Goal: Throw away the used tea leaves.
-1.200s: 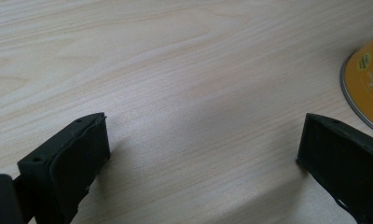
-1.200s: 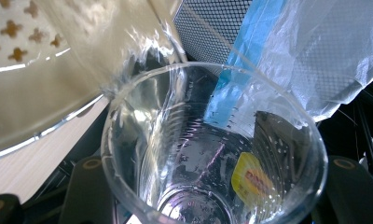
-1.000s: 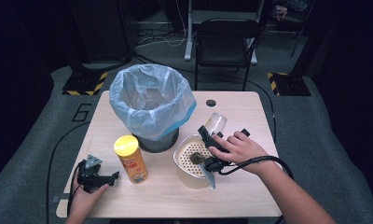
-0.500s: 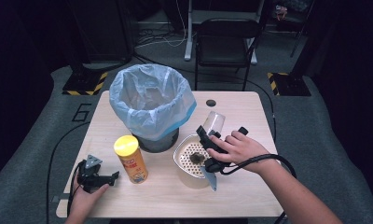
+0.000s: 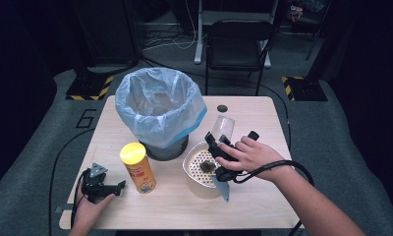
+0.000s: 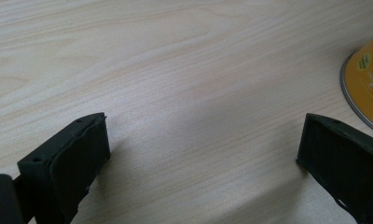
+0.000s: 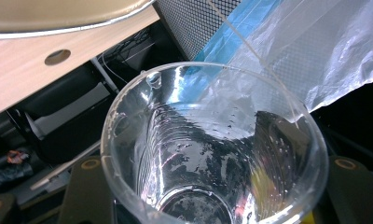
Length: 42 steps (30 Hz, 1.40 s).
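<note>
Change since the earlier frames is slight: the right gripper [image 5: 219,147] and its clear plastic cup [image 5: 223,129] sit a touch nearer the trash bin, the cup tipped on its side as before, while the left gripper [image 5: 105,187] has stayed put on the table.

Right hand [image 5: 251,156] reaches in from the lower right, forearm angled across the table corner, knuckles up, black cable looped at the wrist. Its jaws are closed almost fully, pinching the cup near its base; in the right gripper view the cup mouth [image 7: 212,144] opens away from the fingers, toward the bin's clear liner with blue band [image 7: 287,51]. Below the fingers stands a white perforated strainer bowl [image 5: 197,164] holding a dark clump.

Left hand [image 5: 89,211] rests at the near left table edge, jaws spread wide with nothing between them, bare light wooden tabletop [image 6: 184,84] ahead of the fingertips. Just to their right stands a yellow-lidded cylindrical snack can [image 5: 138,167].

Black mesh bin [image 5: 160,110] rises just left of the right fingers, leaving a narrow gap; open tabletop lies beyond and right of the cup, up to the far edge.
</note>
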### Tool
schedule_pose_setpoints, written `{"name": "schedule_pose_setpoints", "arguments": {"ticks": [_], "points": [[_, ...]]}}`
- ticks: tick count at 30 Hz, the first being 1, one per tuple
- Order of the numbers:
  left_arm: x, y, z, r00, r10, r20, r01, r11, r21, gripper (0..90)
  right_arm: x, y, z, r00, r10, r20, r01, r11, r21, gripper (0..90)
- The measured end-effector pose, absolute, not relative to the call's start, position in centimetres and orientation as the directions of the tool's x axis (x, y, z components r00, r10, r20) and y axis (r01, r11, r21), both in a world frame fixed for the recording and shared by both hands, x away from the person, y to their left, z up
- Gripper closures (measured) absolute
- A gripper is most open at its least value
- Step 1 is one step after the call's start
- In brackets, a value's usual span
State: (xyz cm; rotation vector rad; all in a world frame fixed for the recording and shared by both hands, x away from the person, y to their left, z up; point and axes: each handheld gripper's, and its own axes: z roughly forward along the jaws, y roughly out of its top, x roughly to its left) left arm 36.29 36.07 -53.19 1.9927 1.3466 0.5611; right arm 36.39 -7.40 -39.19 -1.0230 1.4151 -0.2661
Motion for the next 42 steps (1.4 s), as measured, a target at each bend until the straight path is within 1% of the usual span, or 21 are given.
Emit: {"name": "schedule_pose_setpoints", "arguments": {"ticks": [2, 5, 9, 16, 24, 27, 30, 31, 32, 33, 36, 38, 41, 42], "points": [[36.3, 36.1, -53.2, 0.378, 0.926, -0.013, 0.643, -0.253, 0.723, 2.1, 36.3, -7.4, -38.8, 0.2, -0.715, -0.67, -0.406, 0.562, -0.721, 37.8], [36.3, 36.1, -53.2, 0.38, 0.925, -0.013, 0.645, -0.255, 0.72, 2.0, 36.3, -7.5, -38.6, 0.198, -0.7, -0.686, -0.404, 0.58, -0.708, 37.7], [36.3, 36.1, -53.2, 0.378, 0.926, -0.013, 0.643, -0.253, 0.723, 2.1, 36.3, -7.6, -38.2, 0.202, -0.704, -0.681, -0.398, 0.576, -0.714, 37.5], [36.3, 36.1, -53.2, 0.38, 0.925, -0.013, 0.645, -0.254, 0.721, 2.0, 36.3, -7.7, -38.0, 0.181, -0.688, -0.703, -0.41, 0.597, -0.69, 37.4], [36.3, 36.1, -53.2, 0.38, 0.925, -0.013, 0.645, -0.255, 0.72, 2.0, 36.4, -8.0, -37.7, 0.146, -0.627, -0.765, -0.427, 0.658, -0.621, 37.4], [36.3, 36.1, -53.2, 0.38, 0.925, -0.013, 0.645, -0.255, 0.72, 2.0, 36.3, -7.9, -37.7, 0.145, -0.62, -0.771, -0.433, 0.661, -0.613, 37.4], [36.3, 36.1, -53.2, 0.38, 0.925, -0.013, 0.645, -0.255, 0.72, 2.0, 36.1, -7.7, -37.6, 0.118, -0.607, -0.786, -0.448, 0.674, -0.588, 37.4], [36.3, 36.1, -53.2, 0.376, 0.927, -0.012, 0.64, -0.25, 0.727, 2.0, 36.2, -7.5, -37.4, 0.106, -0.609, -0.786, -0.467, 0.668, -0.58, 37.4], [36.3, 36.1, -53.2, 0.378, 0.926, -0.013, 0.643, -0.253, 0.723, 2.0, 36.2, -7.4, -37.2, 0.08, -0.602, -0.795, -0.477, 0.677, -0.561, 37.4], [36.3, 36.1, -53.2, 0.378, 0.926, -0.013, 0.643, -0.253, 0.723, 2.0, 36.2, -7.1, -36.5, 0.085, -0.646, -0.759, -0.471, 0.645, -0.602, 37.4], [36.3, 36.1, -53.2, 0.38, 0.925, -0.014, 0.645, -0.254, 0.721, 2.1, 36.1, -7.0, -36.0, 0.024, -0.61, -0.792, -0.494, 0.682, -0.54, 37.5], [36.3, 36.1, -53.2, 0.379, 0.925, -0.014, 0.645, -0.254, 0.721, 2.0, 36.0, -6.8, -35.5, 0.012, -0.581, -0.814, -0.499, 0.702, -0.508, 37.5], [36.3, 36.0, -53.3, 0.375, 0.927, -0.012, 0.636, -0.248, 0.73, 2.1, 35.8, -6.4, -34.5, -0.038, -0.558, -0.829, -0.522, 0.718, -0.46, 37.5], [36.3, 36.1, -53.2, 0.378, 0.926, -0.012, 0.642, -0.252, 0.724, 2.0, 35.6, -6.5, -34.6, -0.078, -0.469, -0.88, -0.526, 0.769, -0.364, 37.4]]}}
